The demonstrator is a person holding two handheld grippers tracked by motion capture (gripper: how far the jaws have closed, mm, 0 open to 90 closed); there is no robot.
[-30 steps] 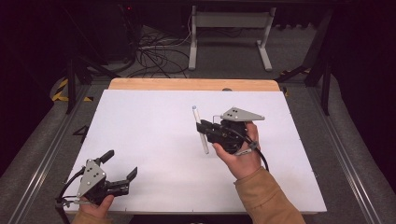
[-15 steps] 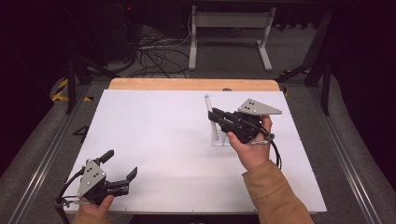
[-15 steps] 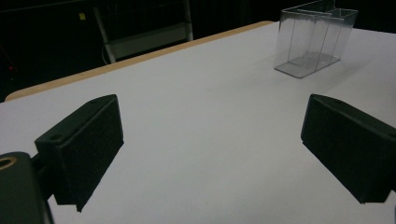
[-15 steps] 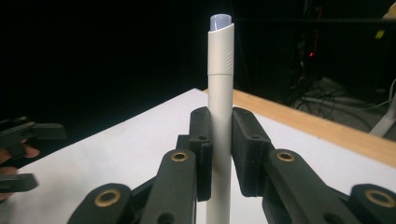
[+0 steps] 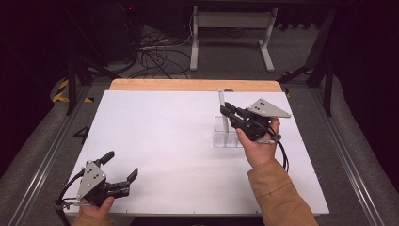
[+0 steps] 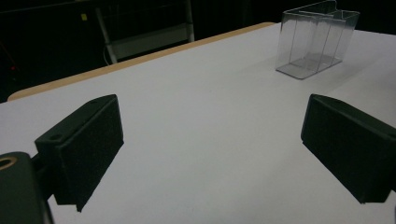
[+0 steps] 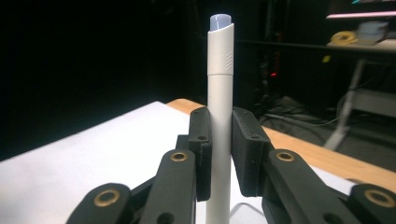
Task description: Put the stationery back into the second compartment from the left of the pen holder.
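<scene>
While the right gripper [image 5: 229, 114] clenched the white pen [image 5: 222, 109] upright above the clear holder [image 5: 225, 135] at six o'clock, the left gripper [image 5: 121, 170] sat released, well apart.

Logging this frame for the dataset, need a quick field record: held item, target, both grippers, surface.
held item: white cylindrical plastic pen with pale blue tip, upright
right gripper: shut on the pen, pads clamped on its barrel
pen position: over the clear plastic divided holder; whether its lower end is inside cannot be told
holder: upright on the table's right half, compartments look empty in the left gripper view
left gripper: open, nothing between the jaws, at the near left edge
surface: white table top
</scene>
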